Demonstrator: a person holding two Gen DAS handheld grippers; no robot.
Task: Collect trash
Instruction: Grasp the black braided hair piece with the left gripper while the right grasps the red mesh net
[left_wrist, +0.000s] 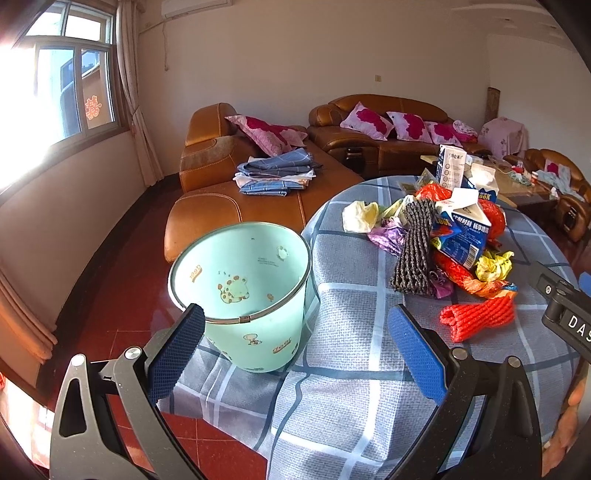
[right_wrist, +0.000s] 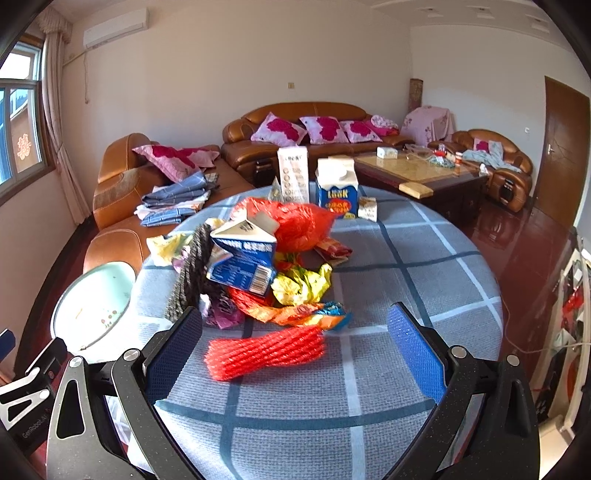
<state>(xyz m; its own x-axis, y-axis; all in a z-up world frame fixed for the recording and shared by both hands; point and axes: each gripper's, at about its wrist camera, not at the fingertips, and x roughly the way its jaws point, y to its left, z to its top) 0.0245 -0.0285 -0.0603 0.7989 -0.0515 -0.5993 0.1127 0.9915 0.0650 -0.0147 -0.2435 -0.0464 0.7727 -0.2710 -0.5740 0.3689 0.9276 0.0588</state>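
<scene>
Both my left tongs (left_wrist: 295, 354) and right tongs (right_wrist: 295, 350) gape empty, so I'd close the right squarely across the red foam net (right_wrist: 266, 352) at lower centre, then carry it to the mint wastebasket (left_wrist: 240, 291).

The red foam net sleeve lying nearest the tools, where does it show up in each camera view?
Left wrist view: red foam net sleeve sits at lower right, beside the right pad.
Right wrist view: red foam net sleeve lies low and centre, between the pads.
Shared landmark: the tipped blue milk carton behind it.
</scene>
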